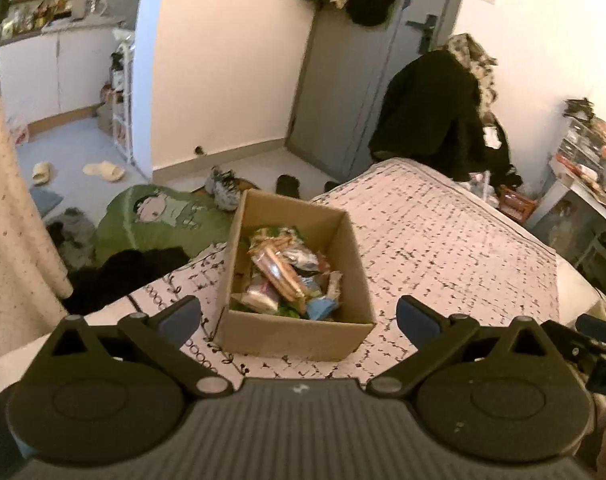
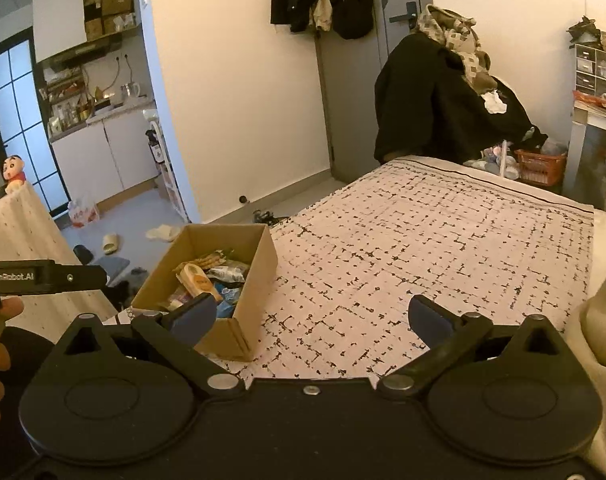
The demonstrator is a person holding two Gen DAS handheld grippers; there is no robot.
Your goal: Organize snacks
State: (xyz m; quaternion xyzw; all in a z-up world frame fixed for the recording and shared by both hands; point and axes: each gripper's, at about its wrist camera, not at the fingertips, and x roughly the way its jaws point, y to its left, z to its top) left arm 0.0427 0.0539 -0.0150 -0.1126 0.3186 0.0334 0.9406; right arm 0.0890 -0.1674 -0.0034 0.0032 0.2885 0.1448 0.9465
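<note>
A bed [image 1: 443, 240] with a pink, black-flecked cover fills the middle and right of both views. Behind it, in the upper right of each frame, a chair heaped with dark clothes [image 1: 435, 116] stands in front of a grey door [image 1: 343, 80], and more dark garments hang from the door's top. In the upper left a doorway opens onto a kitchen counter [image 2: 99, 120].

An open cardboard box [image 1: 295, 332] sits on the bed near its left edge: at centre in the left wrist view, at lower left in the right wrist view. Wrapped snacks [image 1: 283, 276] lie jumbled inside it, filling the bottom.

The left gripper [image 1: 299, 316] spreads wide across the bottom of its frame, its fingers either side of the box's near wall and gripping nothing. The right gripper [image 2: 311, 316] is likewise released and empty, with one blue pad [image 2: 193, 316] overlapping the box's near corner in the picture and the other over bare cover.

A small cartoon figurine [image 2: 13, 172] perches at the left edge of the right wrist view.
</note>
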